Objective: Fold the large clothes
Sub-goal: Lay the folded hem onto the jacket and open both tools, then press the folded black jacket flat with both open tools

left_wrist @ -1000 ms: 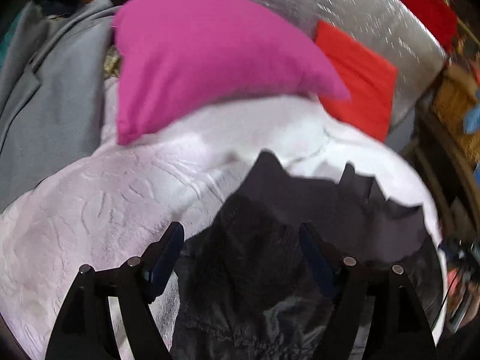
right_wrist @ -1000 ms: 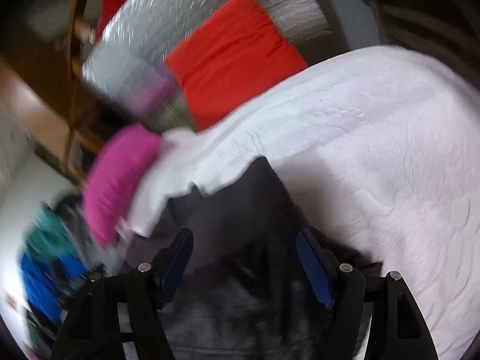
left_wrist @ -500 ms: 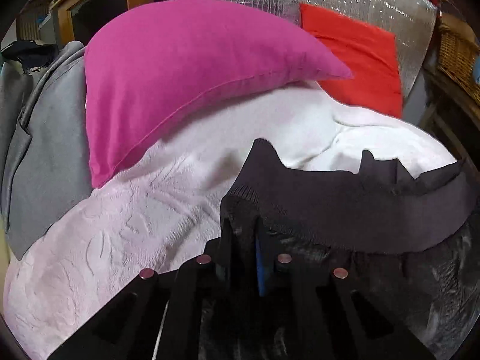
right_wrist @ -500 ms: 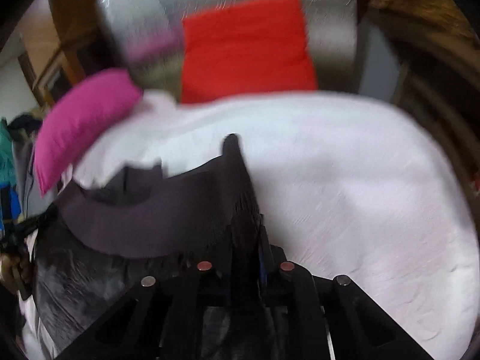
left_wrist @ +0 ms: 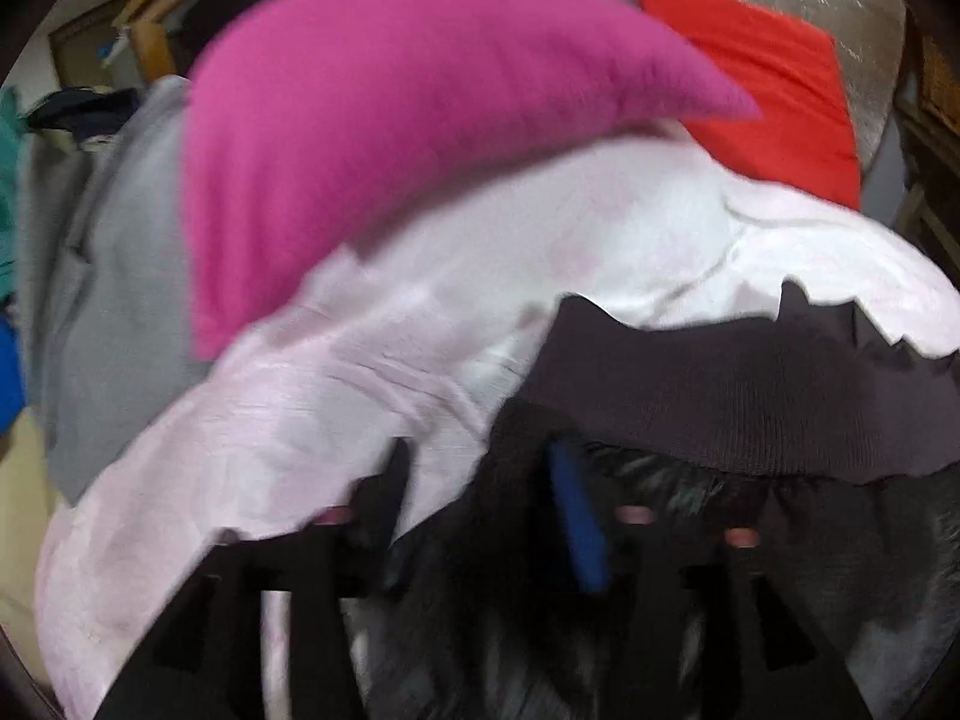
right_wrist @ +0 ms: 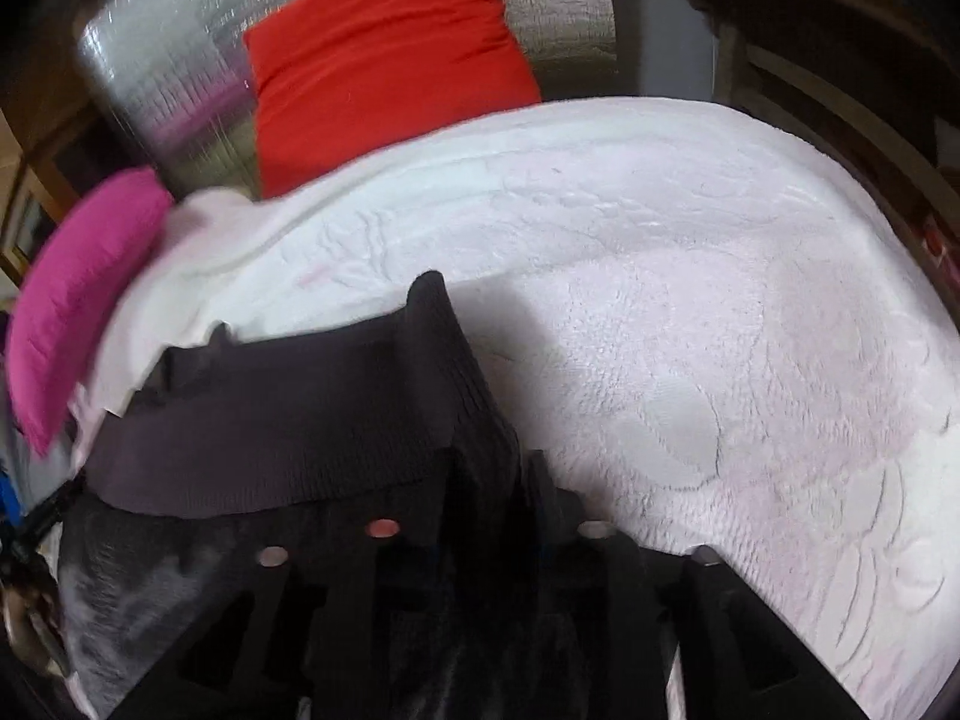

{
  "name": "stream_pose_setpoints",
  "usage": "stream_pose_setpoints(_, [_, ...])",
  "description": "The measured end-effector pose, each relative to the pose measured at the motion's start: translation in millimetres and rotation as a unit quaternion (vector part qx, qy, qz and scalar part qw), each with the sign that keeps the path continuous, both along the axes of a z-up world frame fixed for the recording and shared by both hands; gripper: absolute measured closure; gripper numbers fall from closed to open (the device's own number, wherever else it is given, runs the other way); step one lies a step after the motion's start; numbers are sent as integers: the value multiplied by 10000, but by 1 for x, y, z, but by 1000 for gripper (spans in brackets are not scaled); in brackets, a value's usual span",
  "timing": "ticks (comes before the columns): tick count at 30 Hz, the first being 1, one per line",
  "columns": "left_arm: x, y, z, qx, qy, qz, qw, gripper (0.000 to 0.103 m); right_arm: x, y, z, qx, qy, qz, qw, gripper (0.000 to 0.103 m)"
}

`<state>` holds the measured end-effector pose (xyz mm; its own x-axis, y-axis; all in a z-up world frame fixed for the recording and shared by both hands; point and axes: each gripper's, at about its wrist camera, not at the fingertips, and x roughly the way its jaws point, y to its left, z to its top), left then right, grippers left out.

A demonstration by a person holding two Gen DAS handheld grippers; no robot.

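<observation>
A dark jacket with a ribbed hem band (left_wrist: 750, 396) lies on a pale pink bed cover (left_wrist: 372, 372). My left gripper (left_wrist: 480, 480) has its fingers apart, with the left corner of the band lying between them; the view is blurred. My right gripper (right_wrist: 486, 468) is shut on the right corner of the ribbed band (right_wrist: 288, 426), which stretches away to the left. The jacket's shiny dark body (right_wrist: 150, 588) hangs below the band.
A magenta pillow (left_wrist: 372, 138) and a red pillow (left_wrist: 774, 84) lie at the head of the bed against a silver padded headboard (right_wrist: 168, 60). A grey garment (left_wrist: 114, 300) lies left of the bed. The pink cover (right_wrist: 720, 330) spreads right.
Both grippers closed on the hem band's corners half a second ago. Now the left gripper's fingers have parted again; the right stays shut and the view has tilted.
</observation>
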<state>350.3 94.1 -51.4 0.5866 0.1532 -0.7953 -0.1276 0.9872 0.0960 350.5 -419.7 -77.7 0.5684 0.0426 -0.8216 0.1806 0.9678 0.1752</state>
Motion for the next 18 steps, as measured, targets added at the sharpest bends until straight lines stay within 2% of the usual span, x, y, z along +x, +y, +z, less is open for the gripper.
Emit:
stream_pose_setpoints(1, [-10,1,14,60,-225,42,9997,33,-1,7,5,-113,-93,5,9999,47])
stream_pose_setpoints(2, [-19,1,25,134,-463,81,9988,33,-14,14,20,-354,-324,8,9988,47])
stream_pose_setpoints(4, [-45,-7,46,301,-866,80,9958,30,-39,30,40,-474,-659,111,9966,47])
stream_pose_setpoints(7, [-84,-41,54,194,-1085,-444,9929,30,-66,73,49,-549,-931,712,9916,42])
stream_pose_setpoints(10, [-103,-86,35,314,-979,-973,9899,30,-81,119,33,-828,-885,1309,9840,39])
stream_pose_setpoints(12, [-97,-112,13,576,-740,-1169,9887,30,-80,147,12,-1404,-722,1563,9750,39])
stream_pose_setpoints(14, [-79,-122,-16,863,-268,-1047,9904,28,-68,153,-11,-1873,-355,1459,9708,36])
stream_pose_setpoints(15, [-74,-118,-23,799,-144,-958,9921,28,-61,148,-17,-1877,-250,1360,9724,30])
stream_pose_setpoints(17, [-63,-105,-33,529,-34,-704,9961,23,-53,141,-18,-1888,-255,1127,9752,28])
stream_pose_setpoints(18, [-59,-102,-36,488,-22,-660,9966,22,-48,136,-20,-1898,-235,1033,9761,24])
